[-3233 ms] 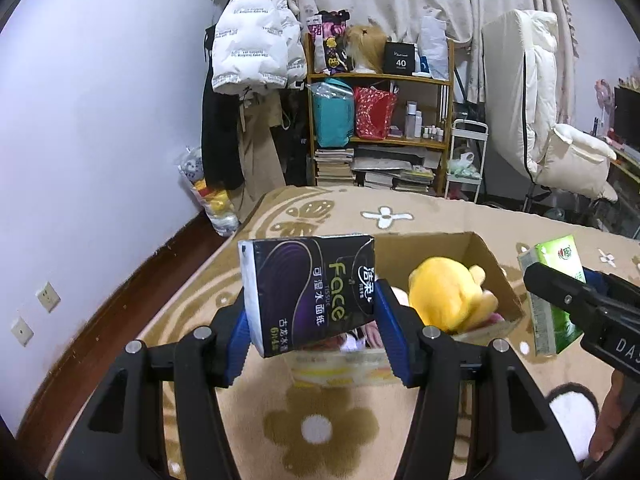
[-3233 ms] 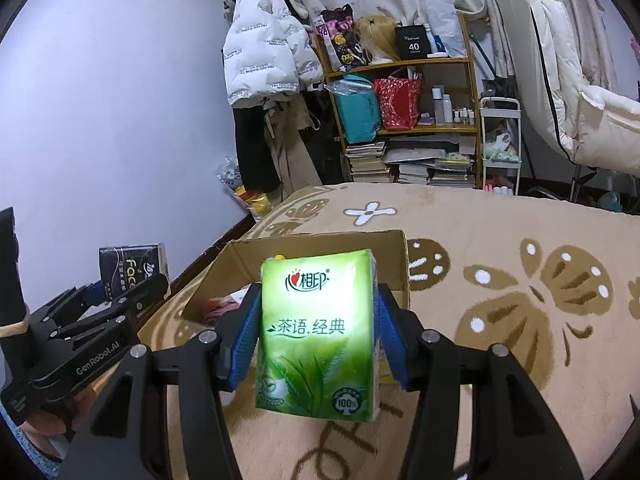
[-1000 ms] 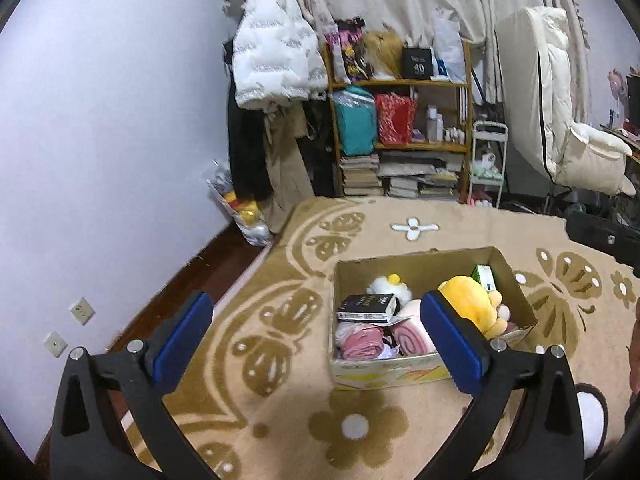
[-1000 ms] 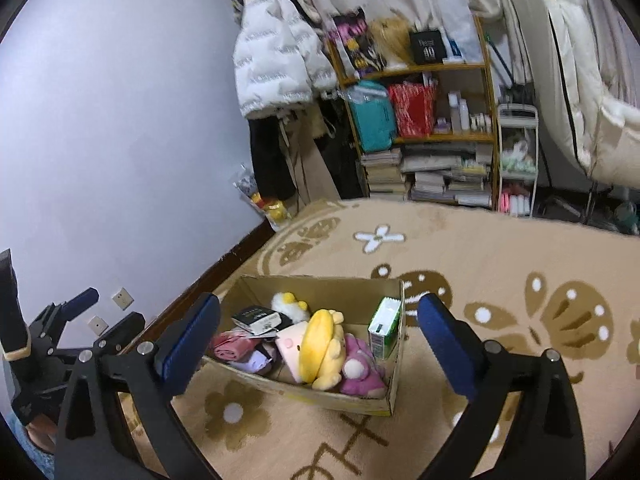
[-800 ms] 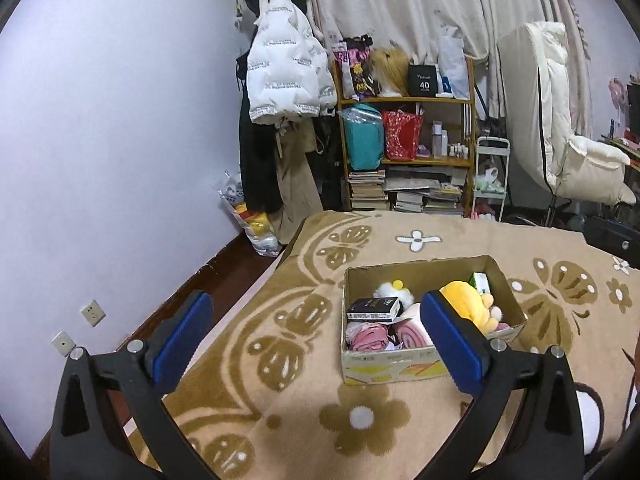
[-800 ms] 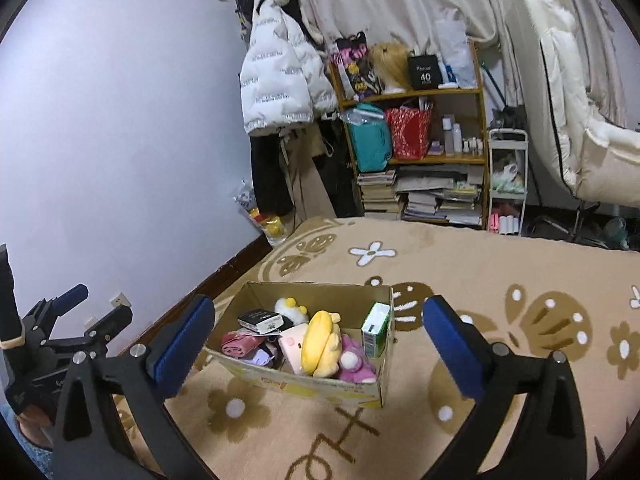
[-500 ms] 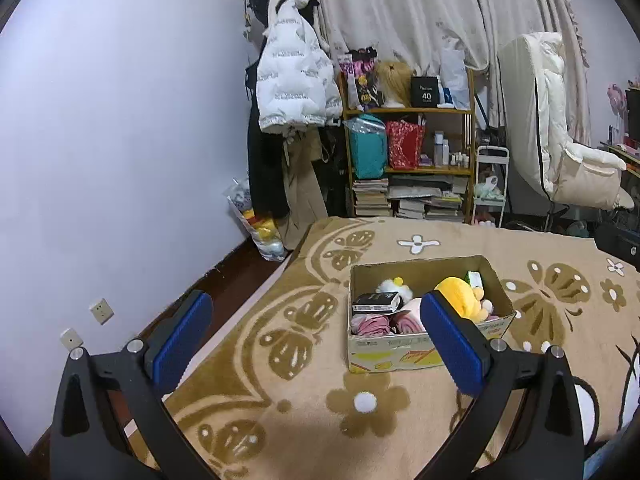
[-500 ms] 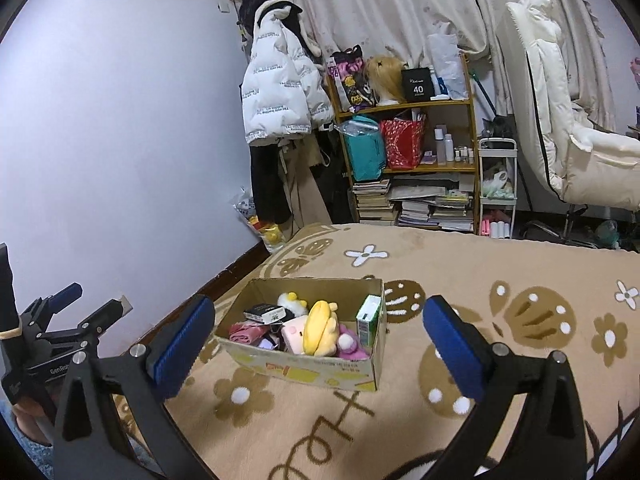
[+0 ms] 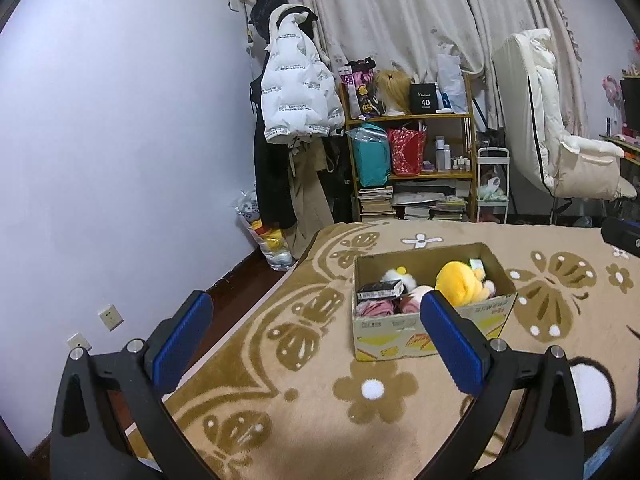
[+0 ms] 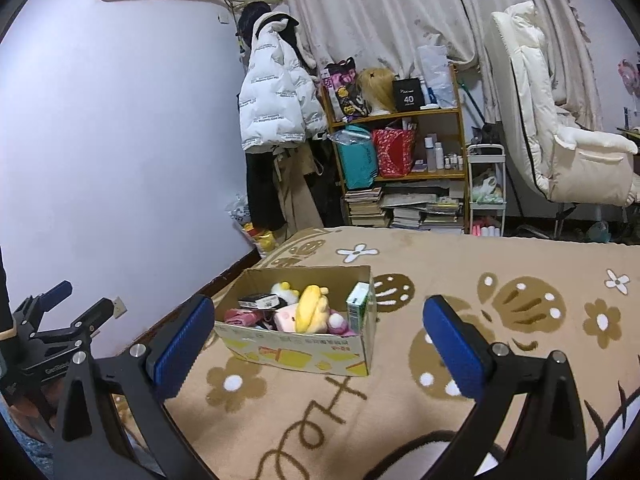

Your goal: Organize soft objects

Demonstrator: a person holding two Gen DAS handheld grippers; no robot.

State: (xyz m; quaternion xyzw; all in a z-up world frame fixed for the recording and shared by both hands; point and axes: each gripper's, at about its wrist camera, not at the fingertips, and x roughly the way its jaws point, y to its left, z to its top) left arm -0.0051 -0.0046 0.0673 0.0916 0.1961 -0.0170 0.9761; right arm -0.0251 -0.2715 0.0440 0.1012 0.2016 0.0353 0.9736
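Observation:
A cardboard box [image 9: 400,344] [image 10: 296,354] sits on the tan patterned blanket. Inside lie a yellow plush toy [image 9: 458,286] [image 10: 310,308], a black tissue pack [image 9: 379,290] [image 10: 259,301], a green tissue pack [image 10: 357,308] [image 9: 477,265] upright at the right wall, a white plush [image 9: 398,275] and pink soft items [image 9: 374,309]. My left gripper [image 9: 316,344] is open and empty, well back from the box. My right gripper [image 10: 318,346] is open and empty too, also held back. The left gripper's fingers [image 10: 60,308] show at the left edge of the right wrist view.
The tan blanket [image 9: 312,392] with brown flowers and butterflies spreads around the box. A dark wood floor strip [image 9: 240,292] and the lilac wall run along the left. At the back stand a cluttered shelf [image 9: 412,160], hanging coats [image 9: 296,104] and a white chair [image 9: 560,152].
Both grippers let go of their tissue packs into the box, opened wide and drew back and up, so the box now looks smaller and farther away.

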